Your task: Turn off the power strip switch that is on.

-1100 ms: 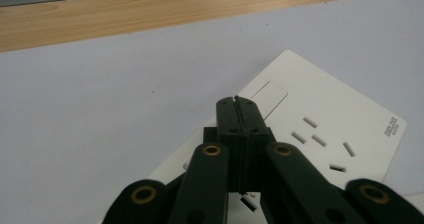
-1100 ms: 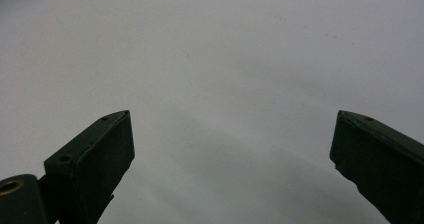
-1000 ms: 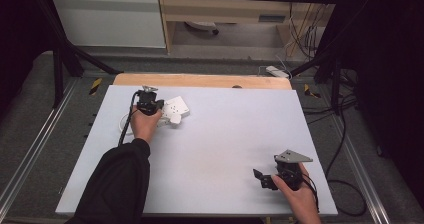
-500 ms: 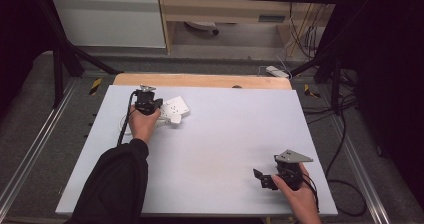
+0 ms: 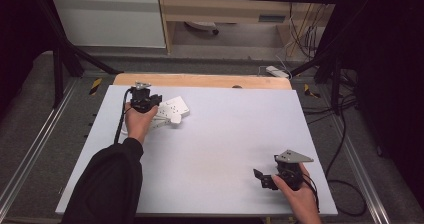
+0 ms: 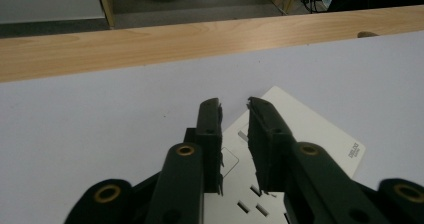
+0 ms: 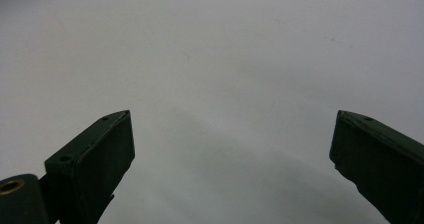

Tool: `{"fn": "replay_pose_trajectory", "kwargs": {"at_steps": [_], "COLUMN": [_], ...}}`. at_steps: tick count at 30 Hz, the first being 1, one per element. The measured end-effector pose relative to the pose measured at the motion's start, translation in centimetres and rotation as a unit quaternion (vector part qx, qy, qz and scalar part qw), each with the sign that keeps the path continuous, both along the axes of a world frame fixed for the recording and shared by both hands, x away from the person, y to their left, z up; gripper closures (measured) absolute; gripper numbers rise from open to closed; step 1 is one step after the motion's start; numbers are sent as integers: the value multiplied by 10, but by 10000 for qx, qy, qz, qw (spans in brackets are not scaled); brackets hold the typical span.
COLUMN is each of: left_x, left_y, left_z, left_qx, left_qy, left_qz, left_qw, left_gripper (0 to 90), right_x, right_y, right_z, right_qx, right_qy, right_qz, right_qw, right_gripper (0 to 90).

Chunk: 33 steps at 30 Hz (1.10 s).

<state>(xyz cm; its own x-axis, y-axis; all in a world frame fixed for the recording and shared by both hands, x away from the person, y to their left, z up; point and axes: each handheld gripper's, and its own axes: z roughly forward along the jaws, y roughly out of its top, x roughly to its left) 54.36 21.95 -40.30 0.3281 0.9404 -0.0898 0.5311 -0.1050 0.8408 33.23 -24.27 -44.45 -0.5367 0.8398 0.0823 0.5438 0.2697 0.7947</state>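
The high view is soft and somewhat dim: the white table [image 5: 215, 149] is evenly lit from above, while the floor and both side edges fall into near black. Shadows on the table are faint. In the left gripper view the wooden edge [image 6: 150, 44] is bright and fairly sharp, but the near black jaws are dark and blurred. The right gripper view is grey, low in contrast and out of focus, with a diffuse shadow between the jaws.

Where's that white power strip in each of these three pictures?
High view: white power strip at the table's far left, at the left hand-held gripper.
Left gripper view: bottom centre-right, under the jaws.
Right gripper view: not in it.
Shared landmark: the wooden strip beyond the white tabletop.
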Motion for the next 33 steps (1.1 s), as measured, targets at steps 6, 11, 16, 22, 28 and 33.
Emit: {"fn": "replay_pose_trajectory", "kwargs": {"at_steps": [6, 11, 16, 22, 28, 33], "left_x": [-4, -8, -13, -18, -25, -35], "left_y": [2, 6, 7, 11, 13, 17], "left_z": [10, 17, 25, 31, 38, 46], "left_qx": [-44, -83, -156, -85, -176, -215], "left_qy": [-127, -173, -281, -82, -16, -194], "left_qz": [21, -68, -50, -4, -90, -149], "left_qw": [9999, 9998, 9995, 9999, 9998, 9995], "left_gripper": [528, 404, 276, 156, 124, 120], "right_x": [0, 0, 0, 0, 0, 0], "right_y": [0, 0, 1, 1, 1, 3], "right_z": [0, 0, 0, 1, 1, 2], "right_qx": [-5, 9, 4, -14, -24, -18], "right_qy": [-9, -28, -14, -25, -59, -57], "right_qz": [-3, -13, 0, 2, 3, -2], "right_qw": [10000, 10000, 10000, 10000, 10000, 10000], "right_gripper": [44, 42, 41, 40, 40, 40]}}
